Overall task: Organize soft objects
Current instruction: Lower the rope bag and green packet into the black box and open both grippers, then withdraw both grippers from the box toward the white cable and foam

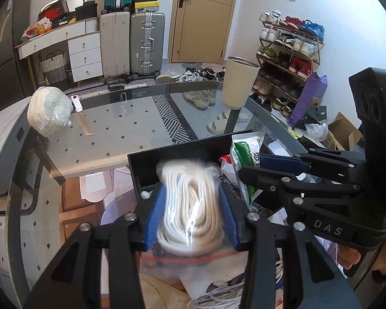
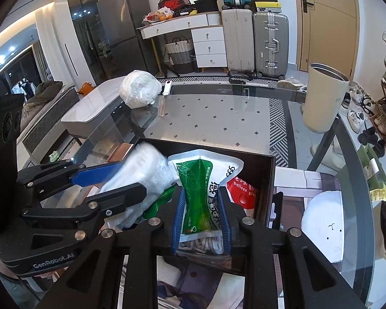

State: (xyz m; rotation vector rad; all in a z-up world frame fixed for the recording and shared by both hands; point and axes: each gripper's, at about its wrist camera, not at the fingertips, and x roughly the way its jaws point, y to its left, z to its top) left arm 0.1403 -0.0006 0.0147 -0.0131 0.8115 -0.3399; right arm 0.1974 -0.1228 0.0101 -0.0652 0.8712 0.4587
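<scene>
Glass table (image 2: 218,113) fills most of what you see, its top showing the tiled floor beneath, with two upright suitcases (image 2: 254,43) and a white drawer unit (image 2: 208,43) against the wall well beyond it. Take the black box (image 2: 266,175) as your landmark: it sits open on the near part of the table, right in front of both grippers. Beyond the box and to its right, near the table's edge, stands a tall cream cup (image 2: 321,97). Beyond the box and to its left, by the far corner, rests a round bundle wrapped in clear plastic (image 2: 139,90), with a small white clip-like item (image 2: 167,87) just beside it.

Your left gripper (image 1: 193,206) is clamped on a coil of white rope in a clear bag (image 1: 190,198), both blue pads pressed into its sides, holding it over the box's left end; whether the bag touches the box floor is hard to tell, since the coil's top is blurred. Your right gripper (image 2: 202,211) is squeezed narrowly on a green-and-white packet (image 2: 200,180), which stands inside the box, leaning toward its right wall. Behind that packet, against the same wall, a red-and-white pack printed "balloon" (image 2: 242,190) lies partly hidden. Loose white cord (image 1: 218,296) lies on the table just nearer to you than the box.
</scene>
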